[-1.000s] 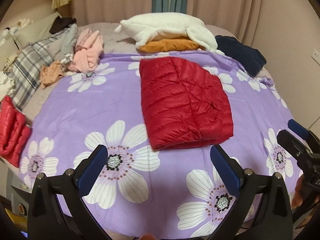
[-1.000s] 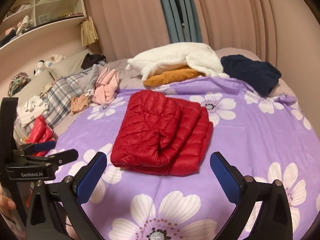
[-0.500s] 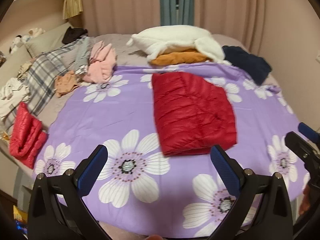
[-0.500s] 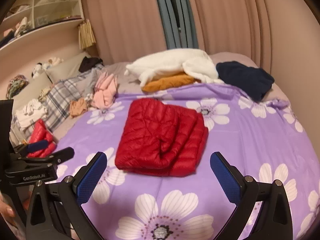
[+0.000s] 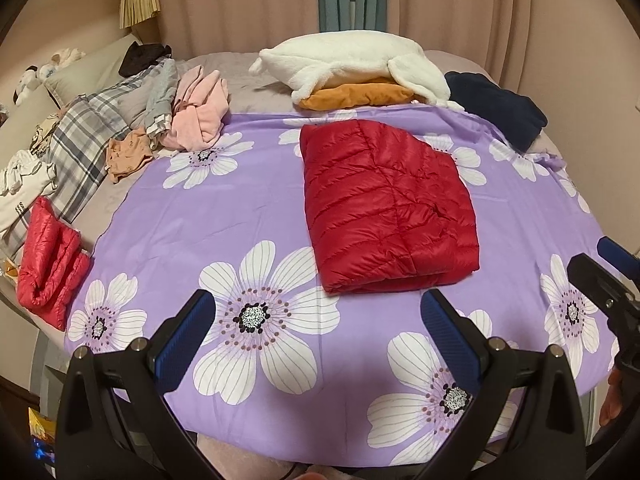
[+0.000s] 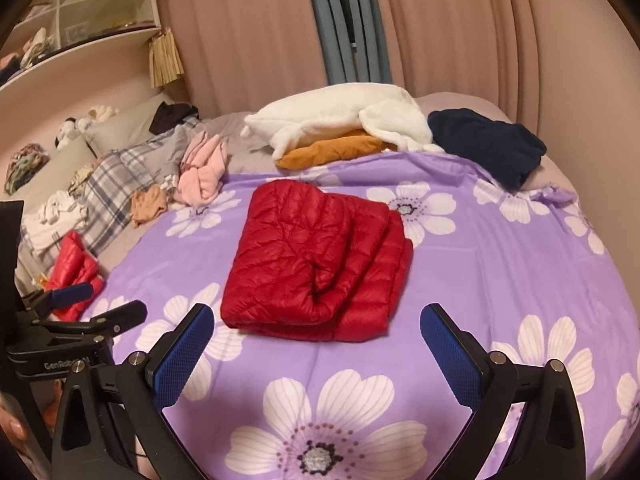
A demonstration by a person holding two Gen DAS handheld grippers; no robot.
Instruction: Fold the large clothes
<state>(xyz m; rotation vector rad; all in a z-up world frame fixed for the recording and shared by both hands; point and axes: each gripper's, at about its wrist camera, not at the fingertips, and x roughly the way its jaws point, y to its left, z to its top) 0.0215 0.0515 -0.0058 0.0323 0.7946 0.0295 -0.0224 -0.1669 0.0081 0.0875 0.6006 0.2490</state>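
Both claws, left (image 5: 316,318) and right (image 6: 316,330), spread wide, empty. Jacket (image 5: 384,204) folded; risk: slick puffy layers spring apart if nudged.

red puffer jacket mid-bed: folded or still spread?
Folded. The red puffer jacket lies as a compact block on the purple floral sheet, stacked layers showing along its right edge. Both claws are open, clear of it.

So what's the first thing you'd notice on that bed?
The bright red puffy jacket, folded in the middle of the purple flowered sheet. Behind it, by the curtains, a fluffy white blanket lies on something orange. Both grippers, left and right, are open and empty, apart from the jacket.
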